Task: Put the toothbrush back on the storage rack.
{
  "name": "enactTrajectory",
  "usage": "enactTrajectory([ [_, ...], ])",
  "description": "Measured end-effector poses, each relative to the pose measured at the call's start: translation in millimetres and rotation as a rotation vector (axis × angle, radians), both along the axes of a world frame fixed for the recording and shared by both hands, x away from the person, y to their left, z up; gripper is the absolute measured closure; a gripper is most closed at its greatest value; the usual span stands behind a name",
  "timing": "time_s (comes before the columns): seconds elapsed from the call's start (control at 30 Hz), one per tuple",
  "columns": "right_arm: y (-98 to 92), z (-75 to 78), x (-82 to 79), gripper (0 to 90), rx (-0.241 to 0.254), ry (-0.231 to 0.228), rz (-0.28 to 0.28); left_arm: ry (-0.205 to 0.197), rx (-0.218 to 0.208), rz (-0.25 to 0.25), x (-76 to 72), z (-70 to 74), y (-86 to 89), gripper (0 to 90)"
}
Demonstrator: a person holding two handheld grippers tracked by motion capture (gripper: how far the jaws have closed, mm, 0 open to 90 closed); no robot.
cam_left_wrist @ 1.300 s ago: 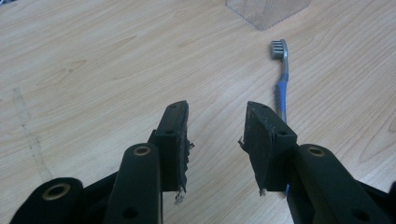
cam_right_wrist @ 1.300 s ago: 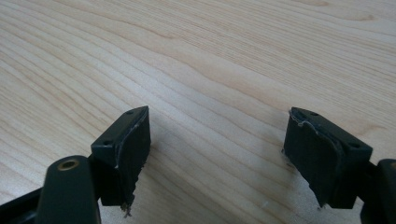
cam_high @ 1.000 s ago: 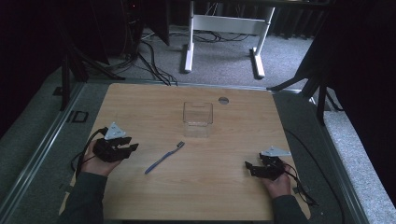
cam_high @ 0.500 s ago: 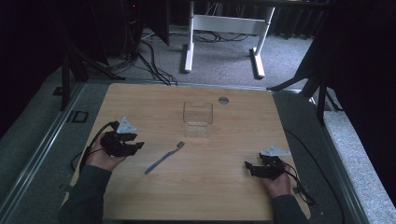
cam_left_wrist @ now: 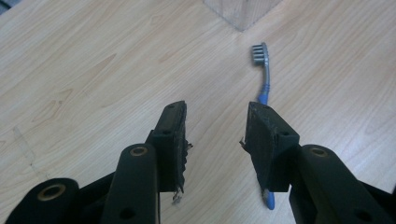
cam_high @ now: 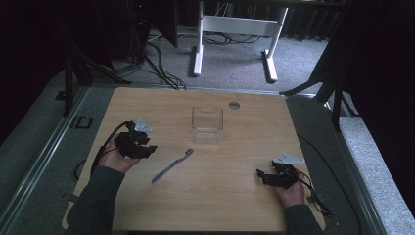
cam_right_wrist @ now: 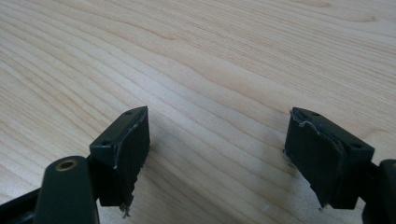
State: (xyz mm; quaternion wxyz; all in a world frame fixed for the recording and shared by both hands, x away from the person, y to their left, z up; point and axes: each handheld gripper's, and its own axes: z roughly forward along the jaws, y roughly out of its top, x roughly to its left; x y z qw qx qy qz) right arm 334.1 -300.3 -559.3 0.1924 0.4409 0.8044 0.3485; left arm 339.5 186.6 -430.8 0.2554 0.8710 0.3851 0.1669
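Note:
A blue toothbrush [cam_high: 171, 166] with a grey head lies flat on the wooden table [cam_high: 235, 200], its bristles toward a clear plastic box [cam_high: 207, 125] behind it. My left gripper [cam_high: 148, 149] hovers just left of the brush, open. In the left gripper view its jaws [cam_left_wrist: 215, 109] have just been closing a little with nothing between them; the toothbrush [cam_left_wrist: 266, 79] runs past the right jaw and the box corner [cam_left_wrist: 243, 9] sits at the top. My right gripper [cam_high: 260, 175] rests low at the table's right front, open over bare wood [cam_right_wrist: 217, 114].
A small round grommet [cam_high: 234, 105] sits in the table near its far edge. Cables trail from both grippers off the table's sides. Beyond the table, a white desk frame [cam_high: 198, 44] stands on the grey floor among dark stands and cables.
My left hand has moved right and a little away from the person, rising slightly, closer to the toothbrush. The right hand, brush and box have kept still.

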Motion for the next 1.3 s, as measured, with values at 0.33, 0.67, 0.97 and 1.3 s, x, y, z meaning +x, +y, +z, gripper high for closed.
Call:
enactTrajectory([
  [0.33,-0.2,-0.1,0.1,21.7,-0.003,-0.003,0.003,0.026,0.028,-0.011,9.9,-4.3,-14.0,57.2],
  [0.67,-0.2,-0.1,0.1,21.7,-0.003,-0.003,0.003,0.065,0.075,-0.019,16.6,-8.3,-30.9,57.7],
  [0.97,-0.2,-0.1,0.2,21.7,-0.003,-0.003,0.003,0.108,0.113,-0.031,23.9,-17.6,-44.8,58.6],
  [1.3,-0.2,-0.1,0.1,21.7,-0.002,-0.002,0.002,0.133,0.153,-0.032,28.6,-29.1,-58.7,58.6],
])
